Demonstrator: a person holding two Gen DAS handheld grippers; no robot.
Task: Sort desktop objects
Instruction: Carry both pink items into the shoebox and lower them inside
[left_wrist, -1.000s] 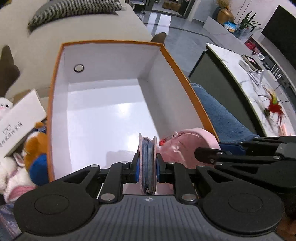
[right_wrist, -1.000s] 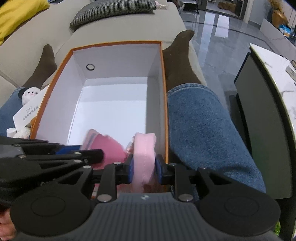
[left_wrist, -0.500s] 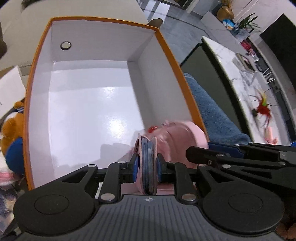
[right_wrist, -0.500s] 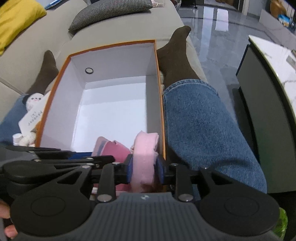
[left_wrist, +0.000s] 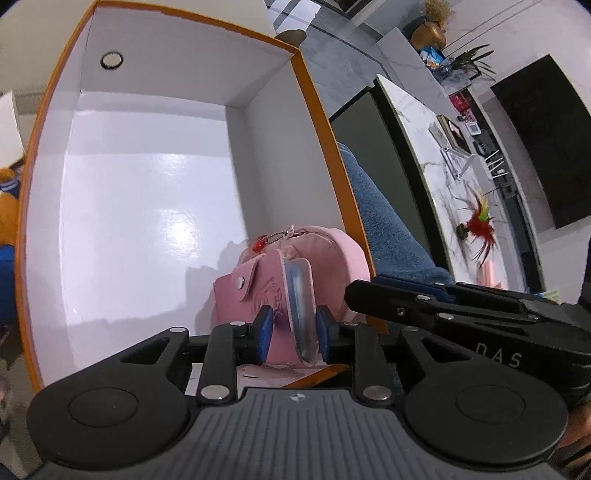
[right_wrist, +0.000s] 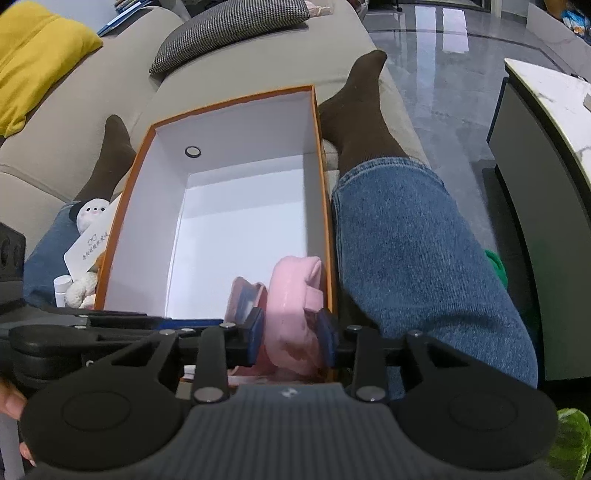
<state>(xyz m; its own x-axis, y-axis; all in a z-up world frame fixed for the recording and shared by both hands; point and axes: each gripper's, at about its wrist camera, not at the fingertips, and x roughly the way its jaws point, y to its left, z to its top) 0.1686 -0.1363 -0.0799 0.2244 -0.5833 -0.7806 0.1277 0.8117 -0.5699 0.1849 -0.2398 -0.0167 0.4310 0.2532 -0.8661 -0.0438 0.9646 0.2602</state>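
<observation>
Both grippers' jaws have just been opening: the left gripper (left_wrist: 290, 334) loosely straddles the pink snap wallet (left_wrist: 258, 295), the right gripper (right_wrist: 291, 338) the pink plush pouch (right_wrist: 295, 295). Best to spread wider, then lift straight out of the orange-rimmed white box (left_wrist: 310, 92).

Beige sofa (right_wrist: 258, 62), yellow cushion (right_wrist: 33, 55), glossy grey tile floor (right_wrist: 450, 74), marble-topped cabinet (left_wrist: 417, 140).

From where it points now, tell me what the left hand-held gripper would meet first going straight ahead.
The pink snap-flap card wallet already between the left hand-held gripper's just-opening jaws; past it, probably the white floor of the orange-edged cardboard box.
</observation>
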